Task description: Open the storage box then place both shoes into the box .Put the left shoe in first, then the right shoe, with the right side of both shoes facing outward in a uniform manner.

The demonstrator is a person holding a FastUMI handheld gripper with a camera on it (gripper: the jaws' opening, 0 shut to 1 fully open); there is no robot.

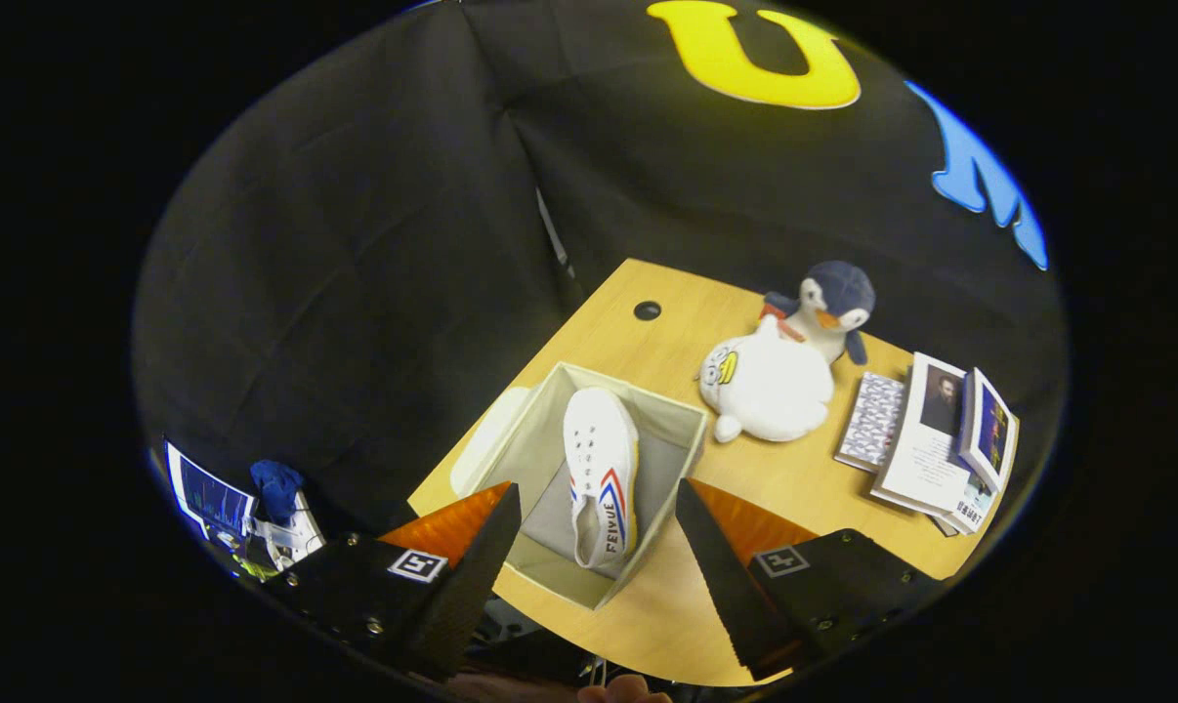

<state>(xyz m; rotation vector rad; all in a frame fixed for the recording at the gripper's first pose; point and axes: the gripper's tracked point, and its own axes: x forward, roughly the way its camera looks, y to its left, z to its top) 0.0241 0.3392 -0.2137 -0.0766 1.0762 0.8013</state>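
- So, nearest thing first: the gripper point(599, 576) has its two black fingers point(472, 566) spread wide with nothing pinched between them, hanging above the front edge of the wooden table point(804, 478).
- Just ahead, lined up with the gap between the fingers, sits the storage box point(540, 439), a pale fabric cube, open at the top.
- Inside it is one white shoe point(601, 474) lying on its side against the box's right half, red and blue stripes facing up, sole edge toward the right wall.
- A pale flat piece, maybe the box's lid point(486, 439), pokes out on the box's left side, touching it. Can't tell for sure.
- Beyond the box on the right, a white plush toy point(770, 386) lies just in front of a penguin plush point(833, 308).
- Right of those, a few books point(926, 439) are stacked and overlapping near the table's edge.
- Further back there's a small round hole point(648, 310) in the tabletop.
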